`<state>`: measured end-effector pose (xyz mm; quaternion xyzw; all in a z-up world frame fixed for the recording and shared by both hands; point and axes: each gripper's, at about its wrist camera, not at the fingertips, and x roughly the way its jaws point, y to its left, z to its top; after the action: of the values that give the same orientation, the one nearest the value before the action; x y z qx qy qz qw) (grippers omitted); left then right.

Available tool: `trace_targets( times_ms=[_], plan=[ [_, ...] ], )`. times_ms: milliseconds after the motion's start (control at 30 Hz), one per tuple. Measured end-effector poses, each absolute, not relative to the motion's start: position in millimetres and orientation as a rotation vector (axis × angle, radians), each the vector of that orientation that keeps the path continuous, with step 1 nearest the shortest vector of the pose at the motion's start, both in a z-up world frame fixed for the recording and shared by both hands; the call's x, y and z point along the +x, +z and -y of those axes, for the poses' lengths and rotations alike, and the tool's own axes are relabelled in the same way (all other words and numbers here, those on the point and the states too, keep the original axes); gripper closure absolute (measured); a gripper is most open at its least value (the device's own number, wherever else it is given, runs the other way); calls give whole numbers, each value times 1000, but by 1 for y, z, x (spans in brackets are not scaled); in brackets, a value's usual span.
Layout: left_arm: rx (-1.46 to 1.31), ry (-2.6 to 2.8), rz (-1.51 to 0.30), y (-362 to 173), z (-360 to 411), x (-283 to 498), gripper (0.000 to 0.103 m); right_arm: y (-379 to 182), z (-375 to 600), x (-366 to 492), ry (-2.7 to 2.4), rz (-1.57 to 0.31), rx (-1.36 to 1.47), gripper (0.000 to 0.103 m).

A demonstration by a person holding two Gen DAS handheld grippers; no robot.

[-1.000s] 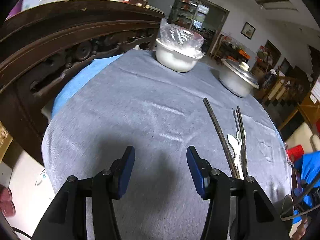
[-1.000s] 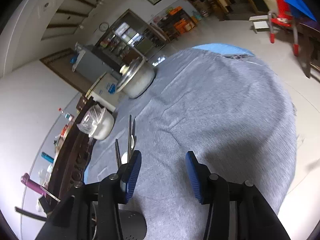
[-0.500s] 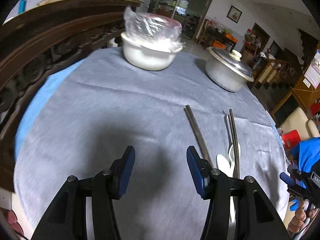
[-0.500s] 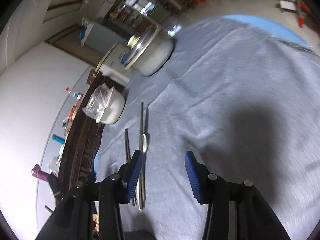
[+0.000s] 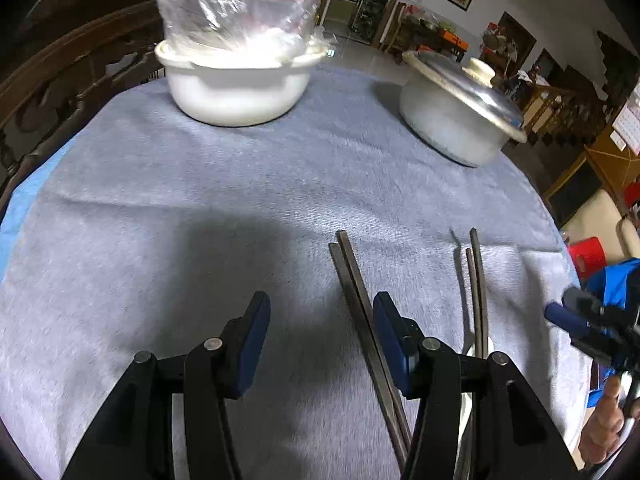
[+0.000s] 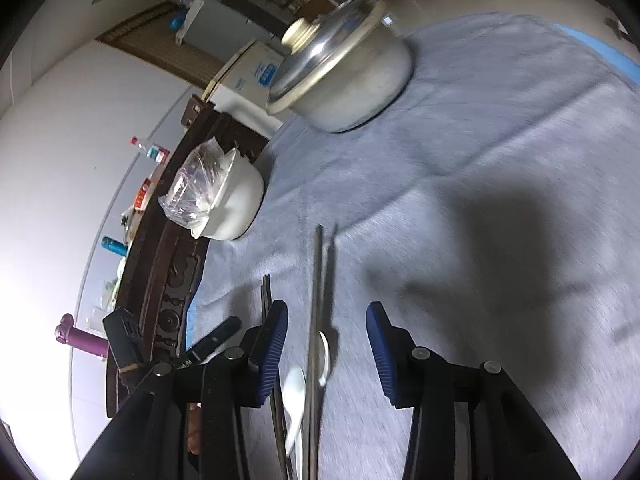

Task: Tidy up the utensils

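Observation:
Two pairs of dark chopsticks lie on the grey cloth: one pair [image 5: 354, 292] runs under my left gripper's right finger, the other [image 5: 476, 280] lies further right beside a white spoon [image 5: 476, 350]. My left gripper [image 5: 322, 344] hovers open, nothing between its blue pads. In the right wrist view, my right gripper [image 6: 326, 354] is low over the cloth and its jaws are closing. One chopstick pair [image 6: 318, 280] and two white spoons [image 6: 294, 396] show between its pads, untouched. The other pair [image 6: 266, 296] lies just left of its left finger.
A white pot covered with plastic wrap [image 5: 236, 88] and a lidded metal pot [image 5: 456, 120] stand at the far side of the round table's cloth [image 5: 200, 200]. Carved dark wooden furniture [image 5: 60, 80] borders the left. The right gripper and a hand [image 5: 604, 432] show at the right edge.
Both grippers have swung in toward the utensils. The chopsticks now lie under the left gripper's right finger and between the right gripper's fingers, whose gap has narrowed a little.

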<state>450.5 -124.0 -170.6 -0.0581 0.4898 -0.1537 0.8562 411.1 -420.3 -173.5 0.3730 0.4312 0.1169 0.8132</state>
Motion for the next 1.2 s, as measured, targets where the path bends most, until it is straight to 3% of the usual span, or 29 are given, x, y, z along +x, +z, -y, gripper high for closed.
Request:
trace_targets(
  times_ms=[233, 300, 367, 467, 500, 933, 1200],
  plan=[
    [-111, -348, -1049, -185, 132, 463, 60, -189, 396, 464, 280, -984, 772, 67],
    [-88, -351, -1036, -186, 135, 463, 66, -196, 390, 474, 279, -1006, 766, 73],
    [-73, -358, -1022, -187, 134, 464, 81, -202, 386, 480, 284, -1019, 761, 79],
    [-83, -365, -1019, -188, 130, 468, 94, -208, 382, 483, 260, -1020, 740, 94],
    [-82, -364, -1021, -188, 129, 469, 96, -210, 382, 483, 253, -1014, 741, 94],
    [-130, -391, -1074, -187, 114, 479, 101, -193, 443, 424, 142, -917, 789, 94],
    [-114, -351, -1075, -187, 130, 490, 99, -198, 447, 401, -9, -1008, 644, 94]
  ],
)
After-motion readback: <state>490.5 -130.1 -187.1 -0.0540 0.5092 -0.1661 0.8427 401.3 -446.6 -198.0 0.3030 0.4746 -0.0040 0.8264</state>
